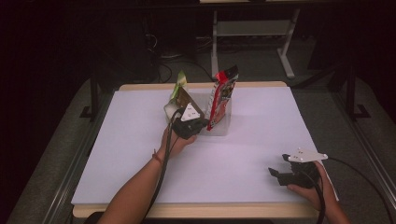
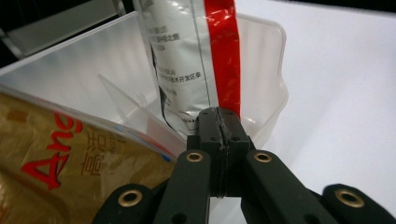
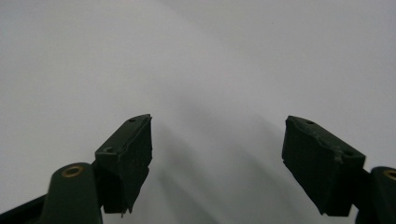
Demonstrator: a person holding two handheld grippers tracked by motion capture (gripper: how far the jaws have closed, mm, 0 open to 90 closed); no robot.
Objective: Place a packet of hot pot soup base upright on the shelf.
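A clear plastic bin [image 1: 223, 125] stands mid-table, its walls close up in the left gripper view [image 2: 268, 70]. A red-and-silver packet [image 1: 223, 95] [image 2: 196, 60] stands upright inside it. A gold packet with a green top [image 1: 180, 93] [image 2: 60, 158] leans at the bin's left side. My left gripper [image 1: 204, 123] [image 2: 219, 123] has its jaws pressed together at the bin's near rim, and the thin wall appears pinched between them. Near the table's front right edge my right gripper [image 1: 279, 164] [image 3: 217, 154] rests low with its jaws wide apart and nothing between them.
White paper [image 1: 140, 154] covers the table, with a wooden edge [image 1: 196, 211] along the front. Cables trail from both grippers. Dark floor and metal desk legs [image 1: 286, 51] lie beyond the far edge.
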